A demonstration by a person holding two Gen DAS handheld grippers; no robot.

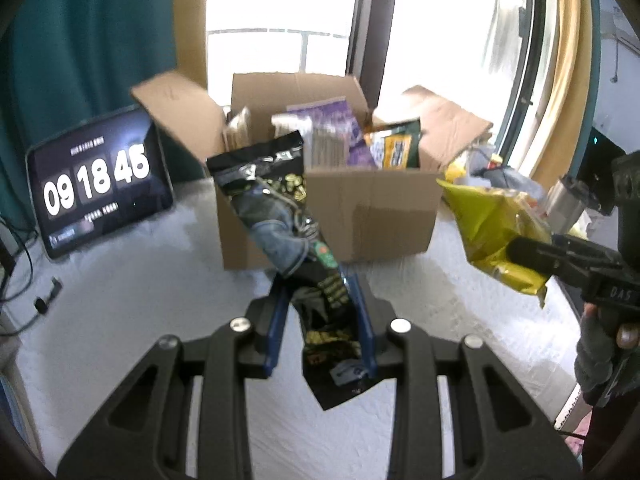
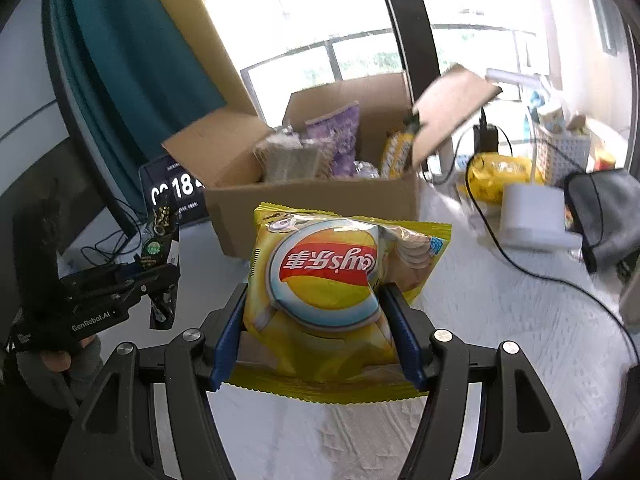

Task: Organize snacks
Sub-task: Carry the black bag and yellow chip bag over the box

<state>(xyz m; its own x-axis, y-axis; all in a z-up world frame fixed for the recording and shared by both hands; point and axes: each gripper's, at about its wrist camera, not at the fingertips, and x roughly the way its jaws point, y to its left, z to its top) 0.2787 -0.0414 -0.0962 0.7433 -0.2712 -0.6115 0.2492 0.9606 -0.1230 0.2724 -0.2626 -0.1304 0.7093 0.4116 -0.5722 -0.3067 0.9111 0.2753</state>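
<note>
My left gripper is shut on a black snack bag, which stands up tilted left in front of the open cardboard box. My right gripper is shut on a yellow chips bag, held above the white tabletop with its logo upside down. The box holds a purple packet, brown packets and a yellow packet. In the left wrist view the right gripper shows at the right with the yellow bag. In the right wrist view the left gripper and black bag show at the left.
A tablet showing a clock leans behind the box at the left, with cables beside it. Right of the box are a white device with a black cable, another yellow bag, a grey pouch and a white basket.
</note>
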